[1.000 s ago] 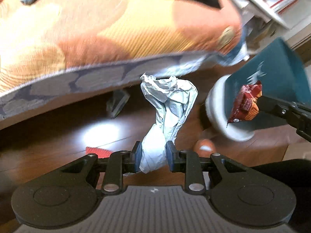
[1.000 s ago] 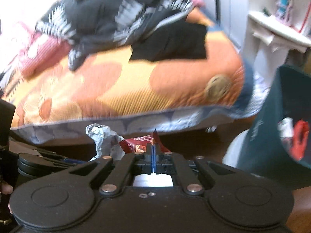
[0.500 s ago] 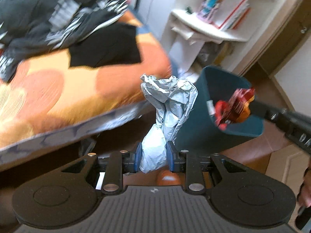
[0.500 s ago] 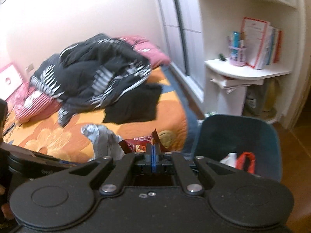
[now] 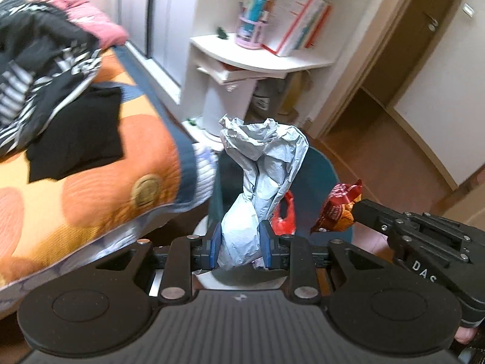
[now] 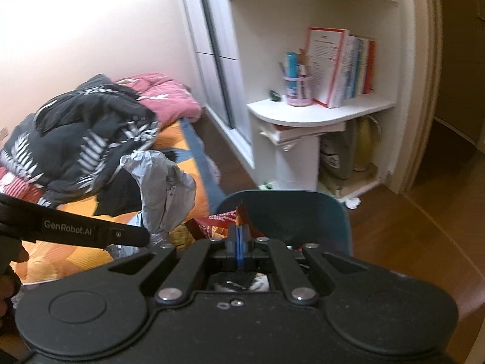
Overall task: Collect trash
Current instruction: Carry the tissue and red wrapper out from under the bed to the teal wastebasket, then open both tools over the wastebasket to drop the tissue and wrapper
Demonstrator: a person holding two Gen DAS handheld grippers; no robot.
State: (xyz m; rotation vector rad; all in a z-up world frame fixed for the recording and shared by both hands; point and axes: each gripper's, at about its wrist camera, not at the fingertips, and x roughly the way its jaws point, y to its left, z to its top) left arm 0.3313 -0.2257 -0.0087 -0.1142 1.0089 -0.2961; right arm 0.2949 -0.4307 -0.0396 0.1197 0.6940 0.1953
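Note:
My left gripper is shut on a crumpled grey paper wad that stands up above the dark teal trash bin. My right gripper is shut on a red-brown snack wrapper, held over the bin's near rim. In the left wrist view the wrapper hangs over the bin's right side, from the right gripper. A red bag lies inside the bin. The paper wad also shows in the right wrist view, left of the wrapper.
A bed with an orange patterned cover and piled dark clothes lies to the left of the bin. A white corner shelf with books and a pink pen cup stands behind it. Wooden floor runs to the right.
Both grippers have risen and swung from low beside the bed to above the trash bin, still holding the paper wad and the wrapper. The bin's inside has come into view.

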